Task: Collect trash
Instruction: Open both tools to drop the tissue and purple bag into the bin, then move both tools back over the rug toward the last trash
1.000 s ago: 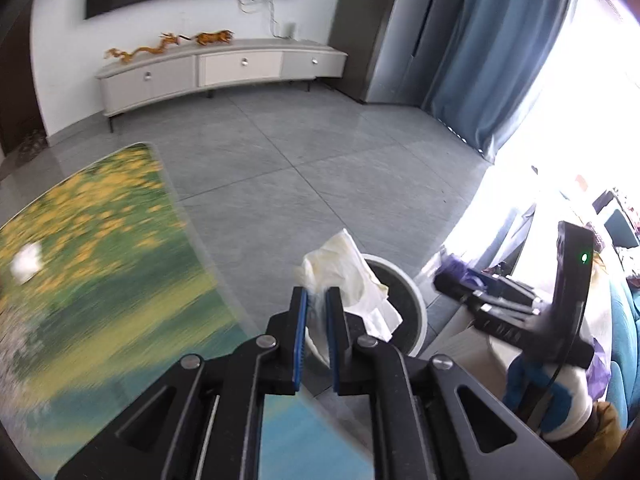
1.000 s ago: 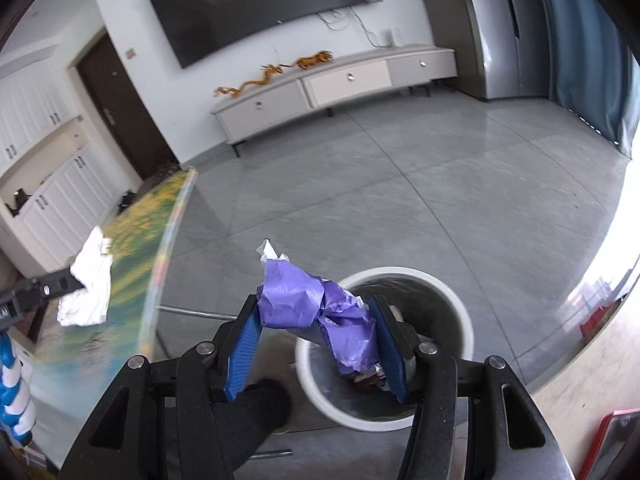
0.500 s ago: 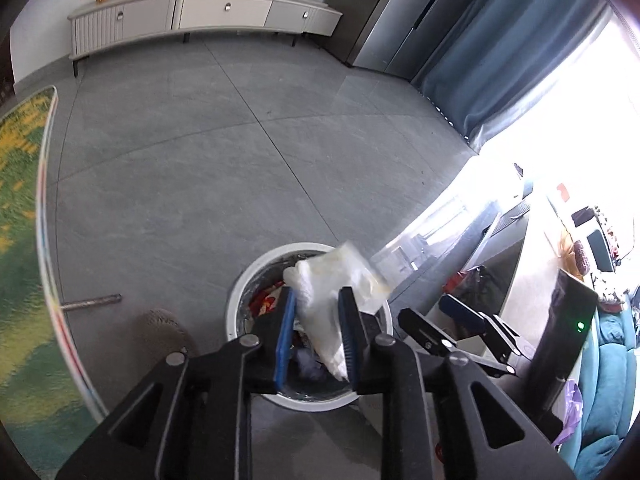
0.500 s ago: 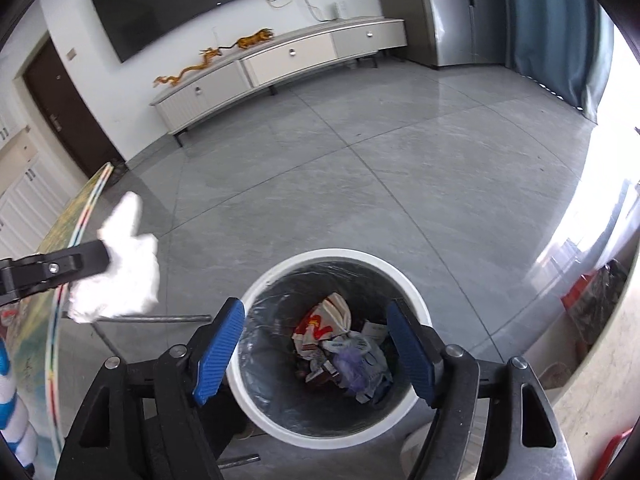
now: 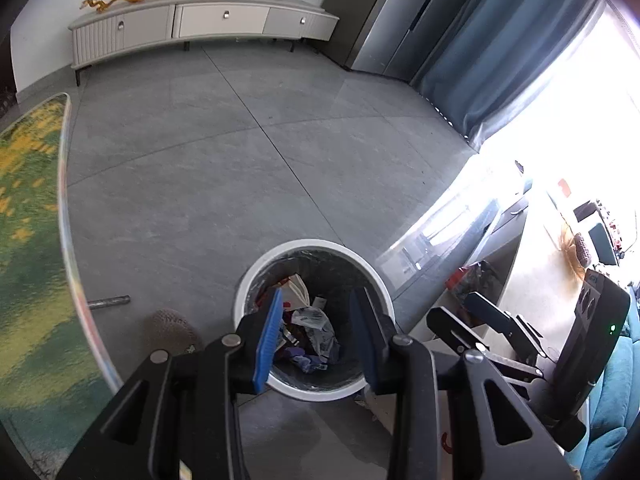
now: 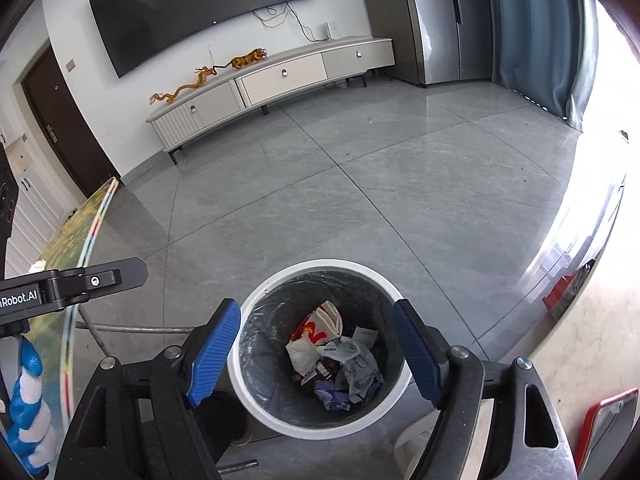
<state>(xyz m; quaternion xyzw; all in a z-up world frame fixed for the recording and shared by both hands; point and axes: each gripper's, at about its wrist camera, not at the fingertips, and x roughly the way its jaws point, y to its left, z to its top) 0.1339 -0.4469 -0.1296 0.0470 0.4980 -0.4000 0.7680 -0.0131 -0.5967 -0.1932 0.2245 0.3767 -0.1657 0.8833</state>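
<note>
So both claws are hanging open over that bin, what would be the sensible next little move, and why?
Probably swing the left gripper back toward the green-and-yellow tabletop. Both it and the right gripper are open and empty above the white trash bin, with crumpled wrappers already inside, and a small white scrap that looks like more trash lies on the tabletop.

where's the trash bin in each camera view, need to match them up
Left wrist: trash bin at bottom centre, behind the open left gripper.
Right wrist: trash bin at bottom centre, between the fingers of the open right gripper.
Shared landmark: the long TV cabinet against the far wall.
</note>
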